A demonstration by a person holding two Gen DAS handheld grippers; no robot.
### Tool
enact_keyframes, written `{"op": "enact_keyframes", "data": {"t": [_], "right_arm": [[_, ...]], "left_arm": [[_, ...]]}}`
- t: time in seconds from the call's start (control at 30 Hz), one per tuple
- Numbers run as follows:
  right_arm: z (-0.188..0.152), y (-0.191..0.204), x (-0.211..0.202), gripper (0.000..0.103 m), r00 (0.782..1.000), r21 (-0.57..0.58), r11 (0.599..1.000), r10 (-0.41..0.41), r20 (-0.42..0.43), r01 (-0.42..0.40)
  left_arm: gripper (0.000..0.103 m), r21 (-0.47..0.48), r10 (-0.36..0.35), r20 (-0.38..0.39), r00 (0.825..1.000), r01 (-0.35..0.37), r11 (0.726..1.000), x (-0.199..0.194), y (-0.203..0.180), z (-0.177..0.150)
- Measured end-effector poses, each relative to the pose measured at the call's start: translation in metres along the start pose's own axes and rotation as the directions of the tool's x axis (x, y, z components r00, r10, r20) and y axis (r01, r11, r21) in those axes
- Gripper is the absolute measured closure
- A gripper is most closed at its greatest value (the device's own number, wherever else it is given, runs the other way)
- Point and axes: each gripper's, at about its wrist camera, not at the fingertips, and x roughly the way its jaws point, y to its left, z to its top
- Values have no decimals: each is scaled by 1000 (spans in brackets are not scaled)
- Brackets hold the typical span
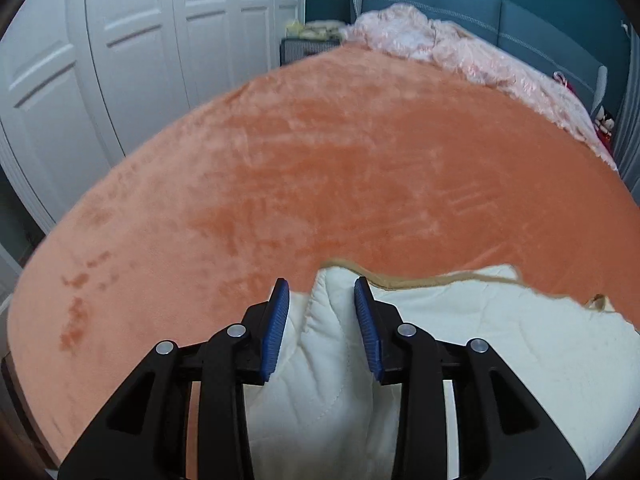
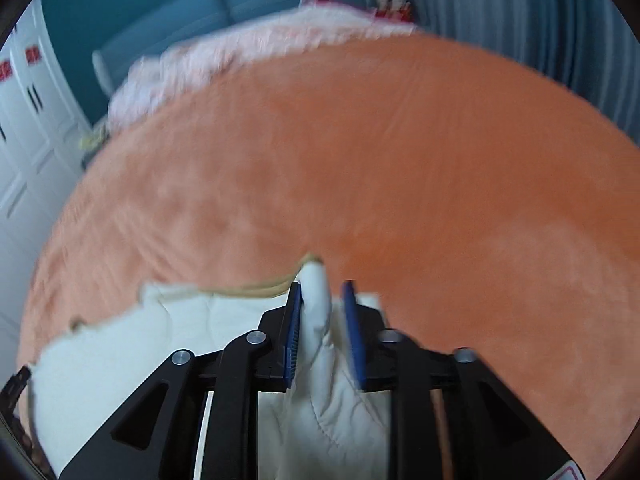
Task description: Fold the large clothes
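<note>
A cream quilted garment (image 1: 460, 344) with a tan trim along its edge lies at the near side of an orange plush bed cover (image 1: 320, 168). My left gripper (image 1: 322, 292) has its blue pads on either side of a raised fold of the garment, with a gap between pads and cloth. In the right wrist view the same garment (image 2: 120, 344) spreads to the left. My right gripper (image 2: 322, 292) pinches a raised ridge of the cloth between its blue pads. This view is motion-blurred.
A pink fluffy blanket (image 1: 460, 52) is heaped at the head of the bed against a blue headboard (image 1: 500, 12). White wardrobe doors (image 1: 120, 60) stand to the left. Grey curtains (image 2: 520, 12) hang on the right side.
</note>
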Motion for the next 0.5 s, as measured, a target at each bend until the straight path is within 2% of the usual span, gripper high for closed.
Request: {"op": "enact_keyframes", "data": {"t": [0.03,0.07,0.13,0.2,0.23,0.33,0.4,0.5], "right_arm": [[5,5,-16,75,999,-6,1000,9,39,-9],[7,14,-27,75,998,-22,999,46,51,-45],[6,44,-34,75,990,-80,987,143,13,-142],[-3,81,-30,75,978,-173,963,199,-56,-206],[-12,100,-23,75,971,-218,947,218,-100,-235],[-36,135,2,81,961,-314,916,192,-197,-248],[-53,143,20,81,961,-347,911,147,-234,-224],[-70,139,38,83,959,-335,915,147,-241,-224]], "left_arm": [[71,5,-4,35,999,3,1000,-16,-2,7],[71,3,-43,59,997,43,999,-31,-6,14],[72,11,-153,67,986,152,988,-50,-28,20],[70,58,-261,-1,965,261,964,-51,-62,13],[70,85,-292,-41,956,294,952,-47,-81,4],[71,177,-269,-128,954,289,941,-27,-125,-28],[71,161,-257,-178,950,286,945,-11,-134,-43],[71,173,-223,-167,960,252,952,3,-140,-58]]}}
